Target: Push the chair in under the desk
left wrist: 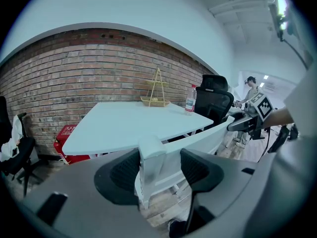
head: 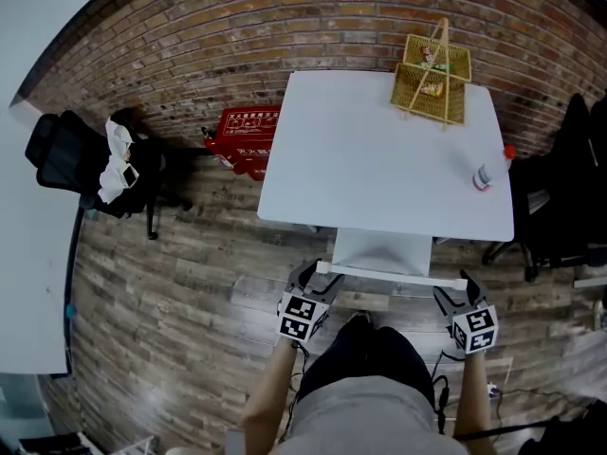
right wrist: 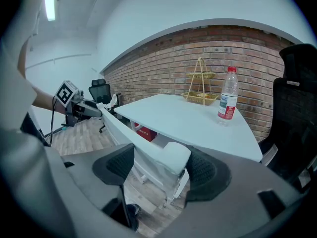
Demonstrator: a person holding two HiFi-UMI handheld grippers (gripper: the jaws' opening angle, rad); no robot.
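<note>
A white chair (head: pixel 379 251) stands at the near side of the white desk (head: pixel 379 150), its seat partly under the desk top. My left gripper (head: pixel 305 275) is shut on the left top corner of the chair's backrest. My right gripper (head: pixel 467 287) is shut on the right top corner. In the left gripper view the corner post (left wrist: pixel 151 155) sits between the pads of the left gripper (left wrist: pixel 159 165), and the top rail (left wrist: pixel 208 133) runs off to the right gripper. In the right gripper view the other corner (right wrist: pixel 173 157) fills the right gripper (right wrist: pixel 161 165).
On the desk stand a wicker basket (head: pixel 432 79) at the far right and a water bottle (head: pixel 484 176) near the right edge. A red box (head: pixel 247 140) lies by the brick wall. Black office chairs stand left (head: pixel 85 164) and right (head: pixel 560 197). Another white table (head: pixel 28 254) is at far left.
</note>
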